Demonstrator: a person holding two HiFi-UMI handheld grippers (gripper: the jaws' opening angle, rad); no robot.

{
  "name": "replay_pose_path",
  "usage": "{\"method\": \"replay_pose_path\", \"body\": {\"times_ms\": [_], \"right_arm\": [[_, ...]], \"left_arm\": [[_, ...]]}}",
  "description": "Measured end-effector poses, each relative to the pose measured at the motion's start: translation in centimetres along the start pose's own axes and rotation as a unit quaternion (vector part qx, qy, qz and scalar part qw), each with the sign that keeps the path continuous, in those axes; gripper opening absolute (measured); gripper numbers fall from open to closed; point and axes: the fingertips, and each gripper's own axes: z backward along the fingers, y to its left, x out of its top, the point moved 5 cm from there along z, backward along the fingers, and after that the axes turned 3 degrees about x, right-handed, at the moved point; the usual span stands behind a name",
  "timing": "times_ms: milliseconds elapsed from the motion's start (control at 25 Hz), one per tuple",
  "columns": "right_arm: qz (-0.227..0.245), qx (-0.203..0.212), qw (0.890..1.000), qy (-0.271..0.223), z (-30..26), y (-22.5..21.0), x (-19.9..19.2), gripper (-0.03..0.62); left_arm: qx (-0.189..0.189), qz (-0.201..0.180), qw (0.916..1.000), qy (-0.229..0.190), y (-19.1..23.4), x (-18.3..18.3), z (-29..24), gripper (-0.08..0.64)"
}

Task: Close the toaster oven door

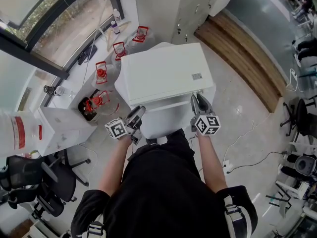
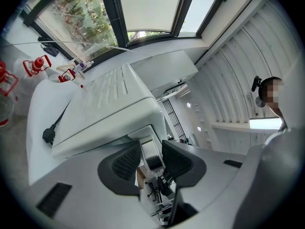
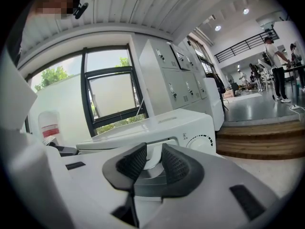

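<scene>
At left, by window wall: two black chairs (image 1: 29, 177), one white counter (image 1: 59, 123), four red-handled jugs (image 1: 101, 72). Centre: one white oven (image 1: 163, 76), door (image 1: 163, 128) part open, leaning toward person. Two grippers at door. Left gripper (image 1: 137, 114) clamped on door's left edge. Right gripper (image 1: 197, 102) had jaws nearly together, pinching right edge. Person's torso hid door's lower part. Right: one wooden step (image 1: 242, 58), cable (image 1: 247, 133) on pale glossy floor (image 1: 237, 108).
</scene>
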Motion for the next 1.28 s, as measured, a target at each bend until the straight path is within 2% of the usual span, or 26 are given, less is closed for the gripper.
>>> {"method": "replay_pose_path", "body": {"times_ms": [640, 880, 1080, 1200, 1280], "right_arm": [[-0.001, 0.006, 1.000, 0.003, -0.2, 0.3, 0.4, 0.118], [0.034, -0.009, 0.999, 0.020, 0.1, 0.5, 0.5, 0.115], [0.050, -0.019, 0.998, 0.023, 0.6, 0.9, 0.6, 0.118], [0.060, -0.017, 0.998, 0.019, 1.3, 1.5, 0.7, 0.109], [0.078, -0.006, 0.997, 0.019, 1.7, 2.4, 0.7, 0.067]], "left_arm": [[-0.010, 0.003, 0.9999, -0.012, -0.4, 0.2, 0.0, 0.150], [0.034, -0.019, 0.9991, 0.013, -0.9, 0.3, 0.5, 0.156], [0.058, -0.051, 0.9970, 0.009, -1.2, 0.8, 2.0, 0.146], [0.068, -0.081, 0.9944, 0.003, -1.7, 1.2, 3.3, 0.118], [0.077, -0.110, 0.9909, 0.002, -2.1, 1.4, 4.1, 0.090]]}}
